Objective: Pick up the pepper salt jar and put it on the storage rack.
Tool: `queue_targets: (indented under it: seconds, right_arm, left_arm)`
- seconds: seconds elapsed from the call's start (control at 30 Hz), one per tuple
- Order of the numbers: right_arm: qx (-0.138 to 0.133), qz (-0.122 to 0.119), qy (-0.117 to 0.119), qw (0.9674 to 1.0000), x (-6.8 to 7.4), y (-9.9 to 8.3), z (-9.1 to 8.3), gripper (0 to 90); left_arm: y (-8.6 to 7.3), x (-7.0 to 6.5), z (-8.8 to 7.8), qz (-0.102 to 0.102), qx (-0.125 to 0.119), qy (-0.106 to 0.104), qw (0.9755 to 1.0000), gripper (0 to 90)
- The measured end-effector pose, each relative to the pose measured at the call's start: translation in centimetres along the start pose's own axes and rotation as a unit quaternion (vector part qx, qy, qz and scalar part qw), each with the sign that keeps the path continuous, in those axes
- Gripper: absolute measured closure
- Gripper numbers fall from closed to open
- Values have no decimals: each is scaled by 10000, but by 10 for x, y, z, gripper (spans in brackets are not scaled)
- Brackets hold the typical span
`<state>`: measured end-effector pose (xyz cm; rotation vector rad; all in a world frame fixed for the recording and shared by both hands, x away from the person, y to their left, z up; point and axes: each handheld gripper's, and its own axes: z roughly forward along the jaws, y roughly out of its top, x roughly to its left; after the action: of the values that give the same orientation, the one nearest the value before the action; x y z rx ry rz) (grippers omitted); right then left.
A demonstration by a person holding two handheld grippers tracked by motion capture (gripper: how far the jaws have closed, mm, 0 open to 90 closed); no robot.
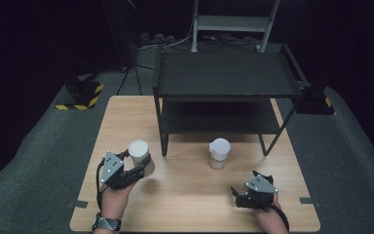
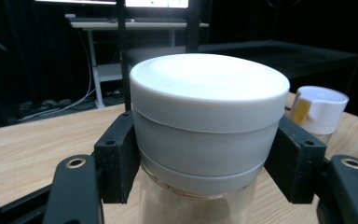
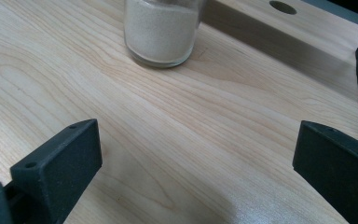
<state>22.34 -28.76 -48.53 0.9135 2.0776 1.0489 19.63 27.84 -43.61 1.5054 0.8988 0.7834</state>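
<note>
Left gripper (image 1: pixel 135 171) is clamped on a white-lidded glass jar (image 2: pixel 208 126), pads just under the lid, over the wooden table's (image 1: pixel 190 200) left side. Right gripper (image 1: pixel 246 192) rests near the front right edge, jaws wide apart, empty. Second jar (image 1: pixel 219 153) stands by the black shelf rack (image 1: pixel 224 83).
</note>
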Motion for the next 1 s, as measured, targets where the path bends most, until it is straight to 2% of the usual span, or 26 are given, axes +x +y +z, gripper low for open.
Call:
queue_targets:
  seconds: [0.67,1.0]
  right_arm:
    - [7,-3,-6,10000,0,0,0,3]
    - [0,5,-1,10000,0,0,0,3]
  left_arm:
    - [39,-16,0,139,-313,-458,9984,341]
    - [59,-21,4,209,-444,-584,9971,341]
